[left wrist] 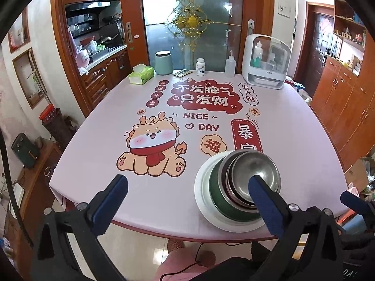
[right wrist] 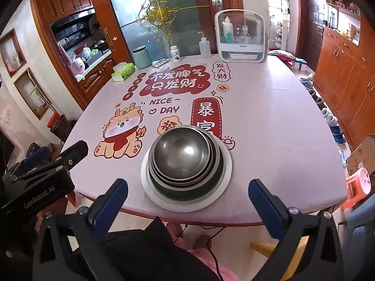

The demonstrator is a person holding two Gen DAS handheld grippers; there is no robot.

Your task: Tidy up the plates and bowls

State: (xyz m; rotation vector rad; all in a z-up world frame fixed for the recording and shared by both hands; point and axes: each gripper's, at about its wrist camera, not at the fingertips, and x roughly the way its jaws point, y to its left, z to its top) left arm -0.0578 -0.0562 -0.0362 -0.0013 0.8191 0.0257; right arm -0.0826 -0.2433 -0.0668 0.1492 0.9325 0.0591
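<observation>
"NICE ~ DAY" reads on the pink printed vinyl tablecloth (right wrist: 269,121); nested round steel bowls (right wrist: 181,154) sit in a green bowl on a white plate (right wrist: 225,180) near its front edge. Left gripper (left wrist: 188,188), marked "GenRobot.AI", and right gripper (right wrist: 188,190) gape empty

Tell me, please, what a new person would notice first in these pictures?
First, the stack of metal bowls nested on a white plate near the front edge of the table. Next, the cartoon dragon printed on the tablecloth, left of the stack. Both grippers, left and right, hang open and empty.
</observation>
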